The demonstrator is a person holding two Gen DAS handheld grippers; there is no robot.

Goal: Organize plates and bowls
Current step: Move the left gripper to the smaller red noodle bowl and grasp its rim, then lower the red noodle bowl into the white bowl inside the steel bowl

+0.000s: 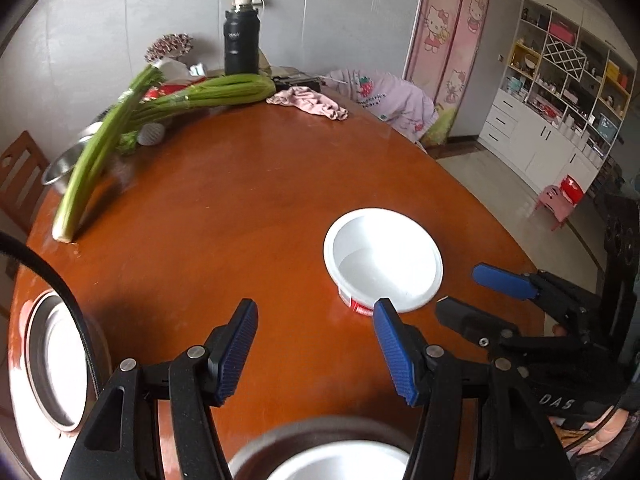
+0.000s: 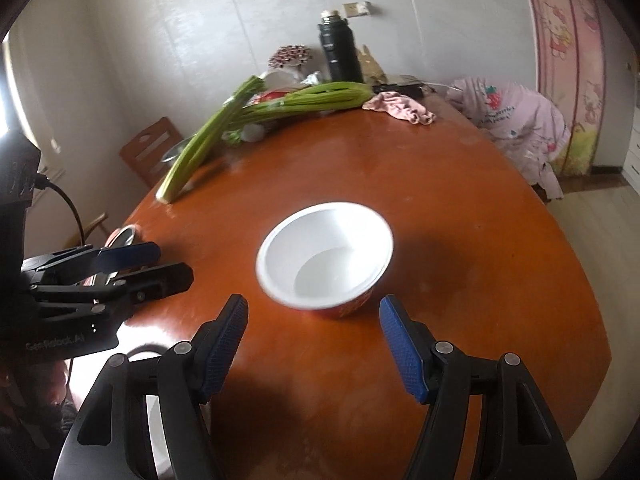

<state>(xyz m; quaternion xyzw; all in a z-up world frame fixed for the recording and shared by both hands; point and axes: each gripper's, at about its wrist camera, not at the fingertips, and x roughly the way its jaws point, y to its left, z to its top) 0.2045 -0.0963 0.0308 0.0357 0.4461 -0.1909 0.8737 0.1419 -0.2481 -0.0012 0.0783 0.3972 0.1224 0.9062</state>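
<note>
One white bowl (image 2: 325, 254) sits at twelve o'clock of the right gripper (image 2: 314, 344); left gripper (image 1: 316, 350) likewise gapes, empty. Two celery bunches (image 1: 224, 90) lie at eleven.

"DAS" is read in pale letters on the black body of the right gripper (image 1: 456, 294) in the left wrist view. "GenRobot.AI" is read, faintly, on the body of the left gripper (image 2: 170, 264) in the right wrist view. Print on the dark flask (image 1: 241, 42) and the lilac garment (image 1: 384, 100) is noted as too small to be read
</note>
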